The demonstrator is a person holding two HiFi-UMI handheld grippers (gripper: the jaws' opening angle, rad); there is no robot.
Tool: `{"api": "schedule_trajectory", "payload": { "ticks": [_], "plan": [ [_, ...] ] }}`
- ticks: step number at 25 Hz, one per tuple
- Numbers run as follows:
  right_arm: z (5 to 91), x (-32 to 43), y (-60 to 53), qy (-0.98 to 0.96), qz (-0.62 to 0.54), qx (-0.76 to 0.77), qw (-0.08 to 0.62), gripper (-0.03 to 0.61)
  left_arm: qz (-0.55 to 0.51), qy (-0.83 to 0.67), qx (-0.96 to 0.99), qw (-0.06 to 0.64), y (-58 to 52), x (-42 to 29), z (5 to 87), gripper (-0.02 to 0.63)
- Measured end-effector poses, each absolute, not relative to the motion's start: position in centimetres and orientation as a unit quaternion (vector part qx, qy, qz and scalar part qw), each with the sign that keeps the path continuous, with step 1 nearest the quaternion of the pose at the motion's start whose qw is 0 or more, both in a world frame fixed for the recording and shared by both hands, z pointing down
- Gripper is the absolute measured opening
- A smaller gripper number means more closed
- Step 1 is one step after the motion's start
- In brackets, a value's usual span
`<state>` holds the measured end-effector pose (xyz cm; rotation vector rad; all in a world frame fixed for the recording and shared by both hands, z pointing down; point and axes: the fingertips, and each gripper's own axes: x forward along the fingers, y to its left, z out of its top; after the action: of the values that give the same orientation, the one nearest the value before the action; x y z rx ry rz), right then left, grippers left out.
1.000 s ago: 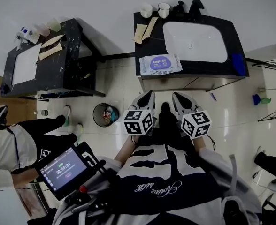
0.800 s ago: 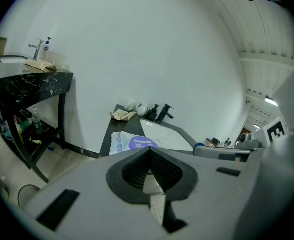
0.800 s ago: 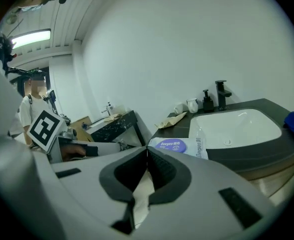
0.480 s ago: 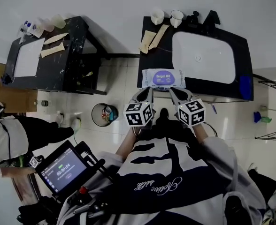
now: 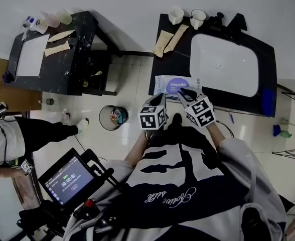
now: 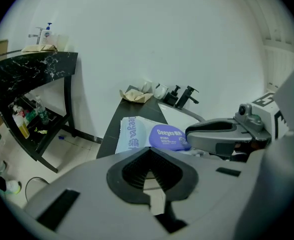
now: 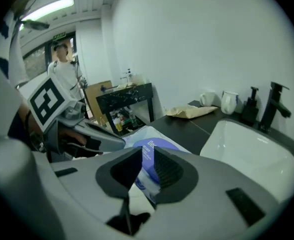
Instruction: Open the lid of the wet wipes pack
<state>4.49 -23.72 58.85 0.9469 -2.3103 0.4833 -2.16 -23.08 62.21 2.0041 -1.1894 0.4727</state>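
Right gripper (image 7: pixel 145 153) hangs over the wet wipes pack (image 5: pixel 168 83). Its jaws stand a narrow gap apart and clamp nothing, and the pack's print shows through the gap. Left gripper (image 6: pixel 149 150) has its jaw tips together and is empty, positioned at the pack's front edge. The pack lies flat at the front-left corner of the counter (image 5: pixel 173 59), just left of the basin (image 5: pixel 228 64). The purple lid (image 6: pixel 168 136) lies flat and shut. Half a second earlier both grippers' tips stood at the pack's front edge. The right gripper has since advanced over the lid; the left remains at that edge.
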Motion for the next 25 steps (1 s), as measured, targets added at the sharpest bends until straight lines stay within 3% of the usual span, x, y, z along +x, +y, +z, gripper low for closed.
{"api": "schedule_trajectory", "payload": {
  "ticks": [2, 7, 20, 25],
  "plan": [
    [59.6, 4.2, -23.8, -0.873, 0.126, 0.325, 0.340, 0.081, 0.195, -0.461, 0.782, 0.372, -23.2, -2.0, 63.0, -0.002],
    [61.2, 3.5, -23.3, -0.874, 0.014, 0.245, 0.419, 0.081, 0.204, -0.456, 0.778, 0.382, -23.3, -2.0, 64.1, -0.002],
    [62.1, 2.1, -22.8, -0.864, -0.071, 0.163, 0.471, 0.081, 0.200, -0.457, 0.773, 0.392, -23.3, -1.9, 64.7, -0.002],
    [62.9, 1.8, -22.3, -0.832, -0.188, 0.102, 0.511, 0.081, 0.202, -0.451, 0.778, 0.389, -23.2, -1.8, 64.7, -0.002]
  ]
}}
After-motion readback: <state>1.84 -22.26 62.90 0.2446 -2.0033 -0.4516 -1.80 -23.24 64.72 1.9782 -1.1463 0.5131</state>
